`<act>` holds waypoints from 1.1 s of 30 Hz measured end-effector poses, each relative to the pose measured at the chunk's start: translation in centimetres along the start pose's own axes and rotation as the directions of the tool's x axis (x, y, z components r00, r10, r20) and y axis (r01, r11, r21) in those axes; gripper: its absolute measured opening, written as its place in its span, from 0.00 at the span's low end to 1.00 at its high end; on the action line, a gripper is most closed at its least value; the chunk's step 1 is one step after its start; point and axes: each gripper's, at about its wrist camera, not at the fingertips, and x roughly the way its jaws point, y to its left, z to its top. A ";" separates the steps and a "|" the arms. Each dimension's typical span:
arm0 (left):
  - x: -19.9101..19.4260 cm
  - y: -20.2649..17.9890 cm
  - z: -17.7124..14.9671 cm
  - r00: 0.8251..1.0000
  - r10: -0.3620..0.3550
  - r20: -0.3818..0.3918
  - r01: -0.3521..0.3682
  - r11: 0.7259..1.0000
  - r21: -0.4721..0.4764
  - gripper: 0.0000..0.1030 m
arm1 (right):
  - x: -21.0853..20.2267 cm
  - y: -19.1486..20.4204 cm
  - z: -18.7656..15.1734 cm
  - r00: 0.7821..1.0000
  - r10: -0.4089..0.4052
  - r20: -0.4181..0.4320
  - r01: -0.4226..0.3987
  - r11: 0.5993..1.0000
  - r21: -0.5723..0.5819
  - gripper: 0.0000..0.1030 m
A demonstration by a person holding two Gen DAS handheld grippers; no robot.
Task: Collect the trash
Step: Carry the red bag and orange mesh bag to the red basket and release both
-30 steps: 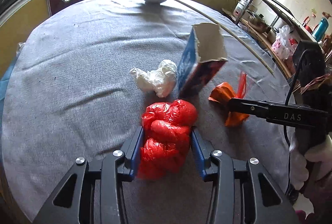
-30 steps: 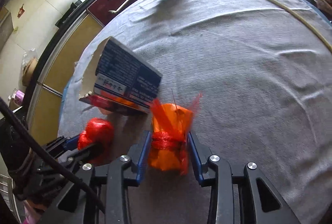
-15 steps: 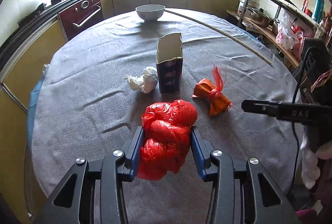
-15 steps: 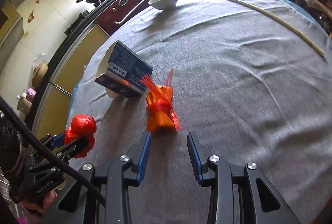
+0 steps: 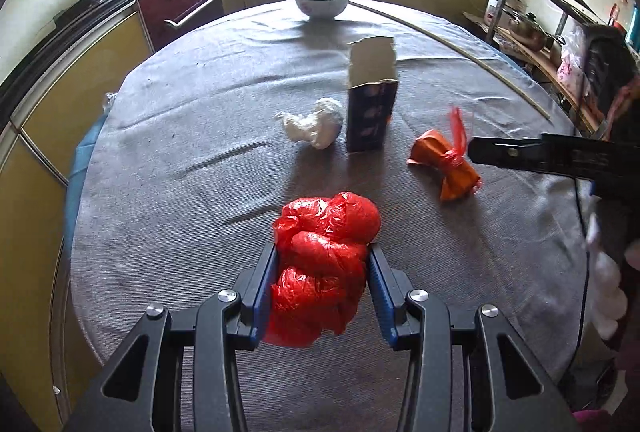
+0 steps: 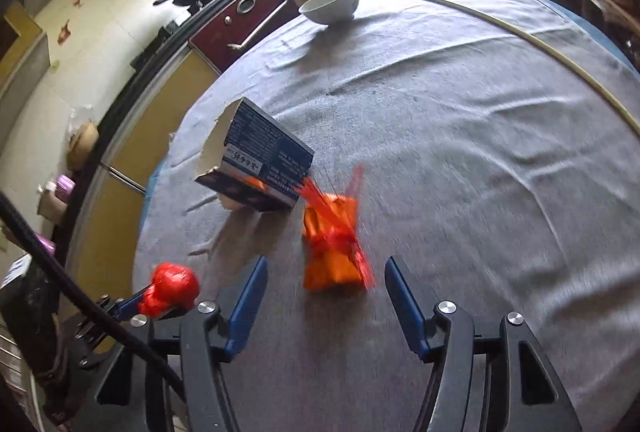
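The left gripper (image 5: 322,272) is holding a crumpled red plastic bag (image 5: 324,268), its jaws clamped on the two sides of the bag, probably so that this piece of trash is not falling while it is being carried above the counter (image 5: 192,136). The right gripper (image 6: 322,296) is hovering with its jaws wide apart and holding nothing. An orange packet (image 6: 334,244) with a red tie is lying on the grey cloth just at 12 o'clock from this gripper, between the lines of the two jaws but not touching them. It seems the gripper is placed like this so the packet can be taken from both sides.

In the left wrist view, an opened dark carton (image 5: 372,104) is standing upright at 12 o'clock from the red bag, and a white crumpled tissue (image 5: 316,122) is lying just beside it, at its 9 o'clock. A white bowl (image 5: 322,2) is standing far at the back edge. Three pieces are not yet collected.
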 end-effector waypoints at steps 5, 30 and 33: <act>0.2 0.4 0.1 1.000 -0.005 -0.004 0.005 1.000 -0.008 0.44 | 3.1 1.2 1.1 0.995 -0.094 -0.017 0.092 0.992 -0.089 0.63; 0.6 2.4 -0.5 1.000 -0.019 -0.024 0.016 0.996 -0.091 0.44 | 6.1 3.8 0.0 0.980 -0.198 0.017 0.197 0.956 -0.218 0.70; 0.6 2.6 -0.5 1.000 -0.019 -0.022 0.016 0.995 -0.096 0.44 | 5.7 2.8 0.5 0.978 -0.200 0.051 0.207 0.959 -0.195 0.42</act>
